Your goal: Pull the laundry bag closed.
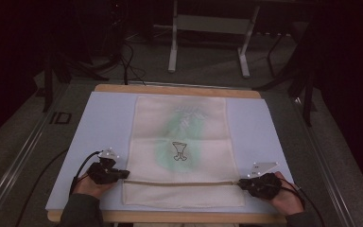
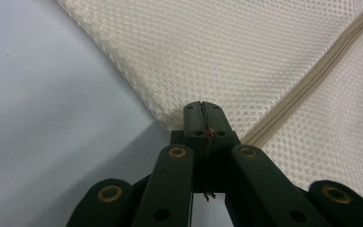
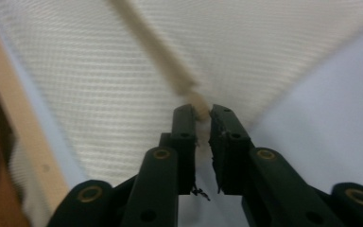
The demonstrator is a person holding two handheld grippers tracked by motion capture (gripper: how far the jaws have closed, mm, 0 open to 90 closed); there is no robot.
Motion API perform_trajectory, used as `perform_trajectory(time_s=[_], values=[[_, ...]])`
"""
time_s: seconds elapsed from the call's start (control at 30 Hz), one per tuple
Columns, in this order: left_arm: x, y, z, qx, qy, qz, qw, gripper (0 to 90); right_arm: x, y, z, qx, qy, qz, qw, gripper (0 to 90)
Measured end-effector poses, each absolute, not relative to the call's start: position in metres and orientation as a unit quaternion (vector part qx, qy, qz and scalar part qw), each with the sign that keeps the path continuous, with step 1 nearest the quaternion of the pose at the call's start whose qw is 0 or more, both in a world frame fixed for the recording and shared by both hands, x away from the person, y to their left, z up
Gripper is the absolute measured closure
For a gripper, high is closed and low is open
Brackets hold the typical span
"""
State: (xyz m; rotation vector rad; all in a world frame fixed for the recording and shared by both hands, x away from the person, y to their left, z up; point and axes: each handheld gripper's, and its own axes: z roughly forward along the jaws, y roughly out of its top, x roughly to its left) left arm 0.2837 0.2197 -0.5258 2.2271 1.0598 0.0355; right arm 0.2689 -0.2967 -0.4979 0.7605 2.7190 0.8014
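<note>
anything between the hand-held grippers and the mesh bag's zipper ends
Nothing visible does. The left hand-held gripper is shut at the mesh bag's edge by the zipper's left end. The right hand-held gripper sits at the zipper's right end, its tip between slightly parted jaws.

My matt black plastic jaws meet a cream honeycomb-mesh cloth bag (image 2: 246,52) on a smooth, matt pale-blue sheet (image 1: 99,123) over a wood tabletop (image 1: 170,90).

Wooden table (image 1: 179,90) carries pale blue board (image 1: 104,123); cream mesh bag (image 1: 182,137) flat on board.
</note>
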Motion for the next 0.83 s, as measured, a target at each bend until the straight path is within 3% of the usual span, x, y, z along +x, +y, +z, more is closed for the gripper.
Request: perform_trajectory(time_s=[0.2,0.53,0.83], values=[[0.284,0.219,-0.525,0.854,0.404,0.016,0.328,89.5,0.270,-0.306,-0.494,0.272,0.912,0.287,0.111,77.4],[0.283,0.219,-0.523,0.853,0.395,0.017,0.340,83.9,0.271,-0.305,-0.493,0.283,0.894,0.326,0.121,65.1],[0.281,0.226,-0.515,0.835,0.400,0.064,0.372,77.8,0.276,-0.310,-0.500,0.301,0.884,0.331,0.135,61.9]])
